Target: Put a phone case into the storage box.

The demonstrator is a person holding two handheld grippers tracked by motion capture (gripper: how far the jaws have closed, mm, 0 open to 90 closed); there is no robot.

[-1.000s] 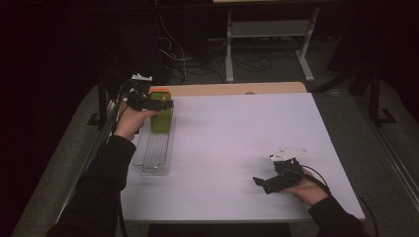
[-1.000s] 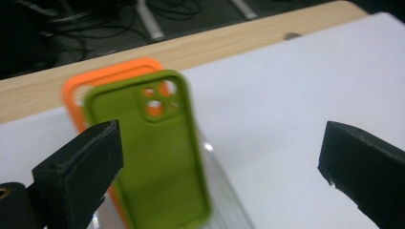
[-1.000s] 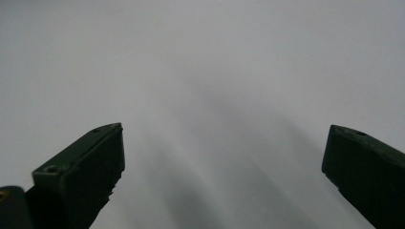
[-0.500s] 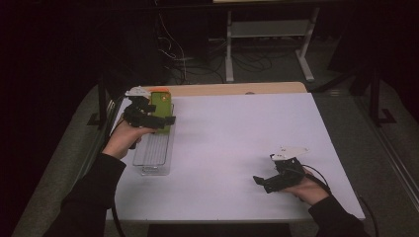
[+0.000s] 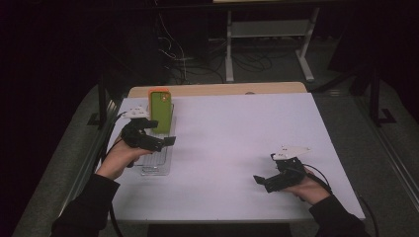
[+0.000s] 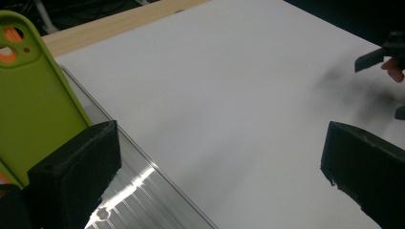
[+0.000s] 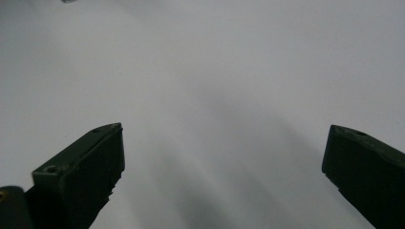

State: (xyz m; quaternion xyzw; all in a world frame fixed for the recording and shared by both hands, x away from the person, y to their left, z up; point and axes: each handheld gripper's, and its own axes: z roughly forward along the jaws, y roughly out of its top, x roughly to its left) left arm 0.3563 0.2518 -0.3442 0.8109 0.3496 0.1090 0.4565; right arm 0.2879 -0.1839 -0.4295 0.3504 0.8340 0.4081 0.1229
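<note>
A green phone case (image 5: 161, 111) stands upright at the far end of a clear slotted rack (image 5: 157, 162) on the left of the white table (image 5: 237, 133). An orange case (image 5: 159, 91) peeks out behind it. My left gripper (image 5: 165, 142) hovers over the rack, just nearer than the green case, open and empty. In the left gripper view the green case (image 6: 33, 90) rises behind the left jaw, the rack (image 6: 138, 191) runs below, and the gripper (image 6: 219, 181) spans bare table. My right gripper (image 5: 262, 182) rests open near the front right. The right gripper (image 7: 224, 167) holds nothing.
A wooden strip (image 5: 217, 90) borders the table's far edge. Beyond it are a dark floor with cables and a metal stand (image 5: 267, 34). The right hand's gripper (image 6: 382, 55) shows far off in the left gripper view.
My left gripper has drawn back from the green case toward the near side and now sits over the rack. The case stays standing in the rack. The right gripper has not moved.
</note>
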